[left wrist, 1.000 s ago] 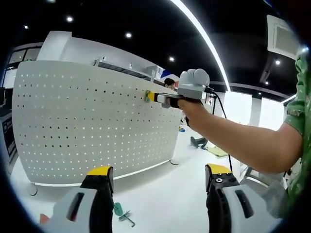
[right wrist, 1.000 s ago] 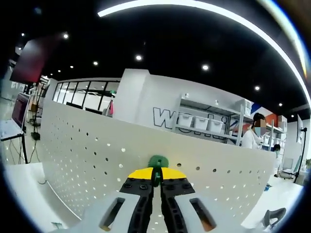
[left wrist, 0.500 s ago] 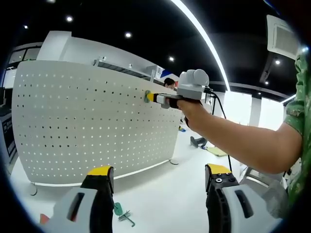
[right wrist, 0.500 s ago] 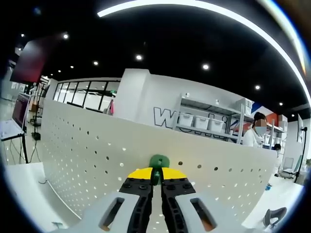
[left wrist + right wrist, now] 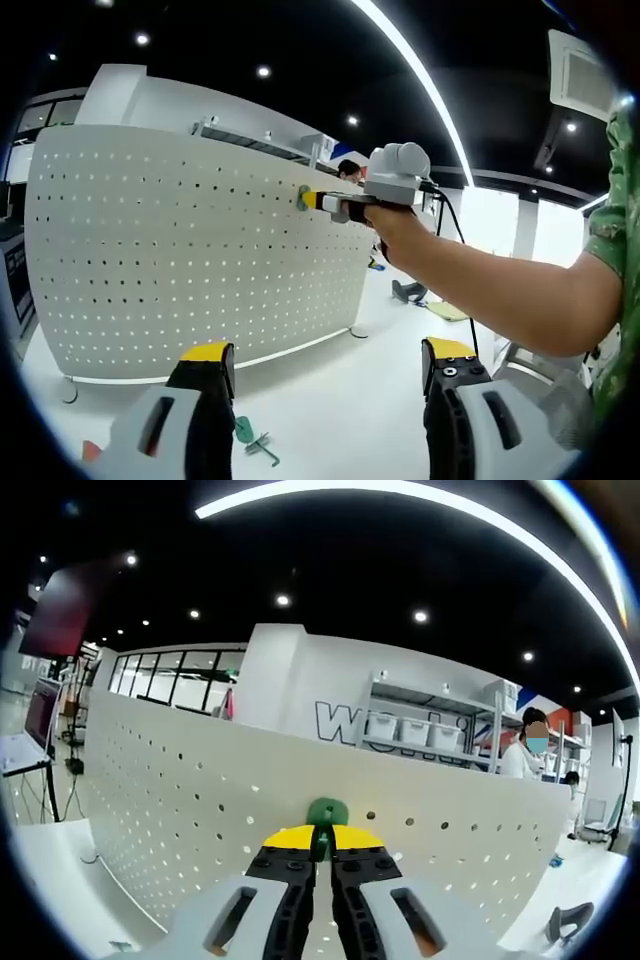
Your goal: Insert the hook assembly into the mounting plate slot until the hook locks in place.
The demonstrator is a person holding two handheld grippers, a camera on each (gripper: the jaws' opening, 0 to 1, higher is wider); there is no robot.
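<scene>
The green hook assembly sits low in the middle of the right gripper view, its rounded green head pressed against the white perforated mounting plate near the plate's top edge, just above the yellow jaw tips. The right gripper is clenched on it, the two jaws drawn together with only a thin dark line between them and the green part pinched in that line. In the left gripper view the same hook assembly shows as a small green piece at the upper centre of the frame, touching the mounting plate close to its upper right corner, with the right gripper held against it by a person's hand and bare forearm reaching in from the right. The left gripper rises from the bottom of that frame, released, its yellow-tipped jaws standing well apart with the white tabletop between them. On that tabletop, at the lower left beside the left jaw, lie spare green hooks. Behind the plate, at the right of the right gripper view, stands a shelf with white bins and a person in white.
</scene>
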